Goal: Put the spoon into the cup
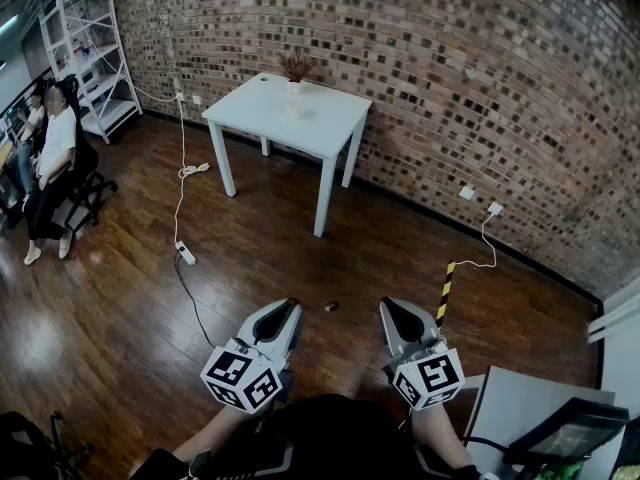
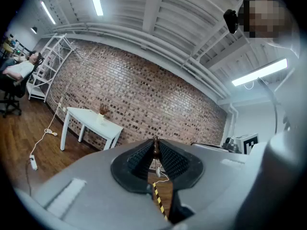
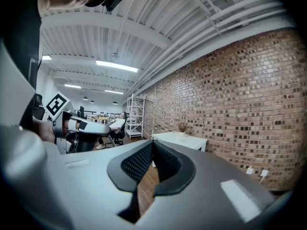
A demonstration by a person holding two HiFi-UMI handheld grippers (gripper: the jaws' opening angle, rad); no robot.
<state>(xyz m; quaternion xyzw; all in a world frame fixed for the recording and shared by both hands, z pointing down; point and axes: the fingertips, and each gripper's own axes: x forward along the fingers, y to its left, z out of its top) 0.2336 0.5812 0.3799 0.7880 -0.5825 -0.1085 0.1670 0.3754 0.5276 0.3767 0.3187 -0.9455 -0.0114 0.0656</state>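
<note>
Left fingertips (image 2: 142,159) pinching dark brown knob (image 2: 155,148), perhaps spoon

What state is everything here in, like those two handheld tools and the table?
left tool, nearly closed, pinching a small brown thing at its tips
right tool, closed, nothing in it
white table, upright, a small white pot with brown stems standing on it
power strip, lying on the floor, cord running towards the wall
person, seated at the far left
</note>
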